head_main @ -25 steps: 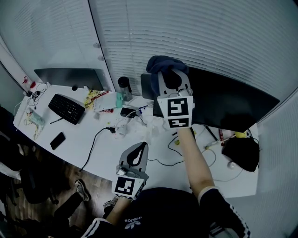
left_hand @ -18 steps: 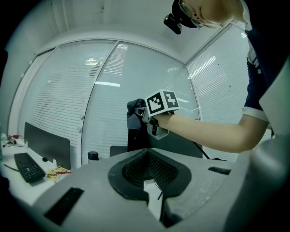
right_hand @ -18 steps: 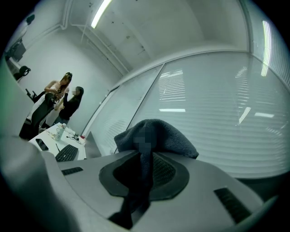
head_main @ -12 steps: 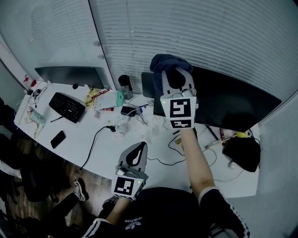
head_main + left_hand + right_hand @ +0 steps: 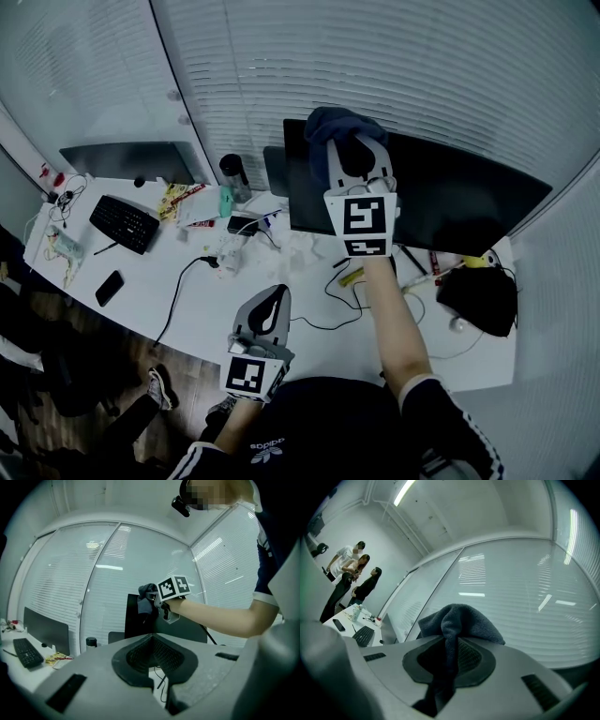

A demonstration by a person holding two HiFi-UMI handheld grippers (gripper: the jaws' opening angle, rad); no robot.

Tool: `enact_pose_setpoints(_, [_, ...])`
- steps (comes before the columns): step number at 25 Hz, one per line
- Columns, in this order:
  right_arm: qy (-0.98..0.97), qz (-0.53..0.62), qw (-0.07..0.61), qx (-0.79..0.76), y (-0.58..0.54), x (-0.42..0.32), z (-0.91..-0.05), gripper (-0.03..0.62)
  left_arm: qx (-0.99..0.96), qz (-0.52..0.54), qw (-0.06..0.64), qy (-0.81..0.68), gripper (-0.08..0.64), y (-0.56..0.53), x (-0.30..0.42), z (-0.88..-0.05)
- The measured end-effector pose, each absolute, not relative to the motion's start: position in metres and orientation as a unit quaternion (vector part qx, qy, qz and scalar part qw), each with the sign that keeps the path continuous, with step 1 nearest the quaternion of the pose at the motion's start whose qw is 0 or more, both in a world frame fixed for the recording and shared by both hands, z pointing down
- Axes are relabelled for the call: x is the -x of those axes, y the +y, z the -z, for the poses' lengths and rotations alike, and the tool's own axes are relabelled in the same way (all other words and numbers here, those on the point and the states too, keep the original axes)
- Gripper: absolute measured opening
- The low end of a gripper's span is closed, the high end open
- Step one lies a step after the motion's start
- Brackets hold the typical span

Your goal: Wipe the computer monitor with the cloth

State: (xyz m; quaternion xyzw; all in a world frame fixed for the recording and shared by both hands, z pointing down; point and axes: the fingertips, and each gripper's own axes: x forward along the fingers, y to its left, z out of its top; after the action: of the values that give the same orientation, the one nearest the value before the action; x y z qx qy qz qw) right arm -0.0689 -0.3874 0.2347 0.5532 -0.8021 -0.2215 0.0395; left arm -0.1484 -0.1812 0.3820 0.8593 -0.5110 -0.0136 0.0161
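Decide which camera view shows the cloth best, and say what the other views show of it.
The right gripper view: the cloth fills the middle, pinched in the right tool. The head view shows it bunched at the monitor's top edge; the left gripper view shows it small and distant.

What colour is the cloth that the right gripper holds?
Dark blue-grey cloth; it shows best in the right gripper view.

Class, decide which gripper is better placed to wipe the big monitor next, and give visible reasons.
Right. The right gripper is shut on the cloth at the top edge of the monitor. The left gripper is shut, empty, and low, far from the screen.
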Motion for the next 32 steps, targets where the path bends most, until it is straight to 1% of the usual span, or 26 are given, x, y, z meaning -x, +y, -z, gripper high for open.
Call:
enact_pose_setpoints(4, [-0.796, 0.223, 0.040, -0.561, -0.381, 0.040, -0.232, 0.046, -0.864, 0.007, 0.024, -0.503, 0.005, -0.176, 0.127, -0.385])
enact_pose_setpoints(8, [-0.792, 0.225, 0.044, -0.566, -0.377, 0.014, -0.231, 0.046, -0.869, 0.021, 0.014, -0.494, 0.005, -0.175, 0.104, -0.378])
enact_pose_setpoints(12, [-0.786, 0.226, 0.050, -0.573, -0.375, -0.012, -0.231, 0.046, -0.874, 0.005, 0.023, -0.486, 0.005, -0.173, 0.085, -0.383])
enact_pose_setpoints(32, [-0.748, 0.225, 0.062, -0.622, -0.354, -0.143, -0.228, 0.046, -0.893, 0.014, 0.021, -0.449, 0.005, -0.165, -0.003, -0.380])
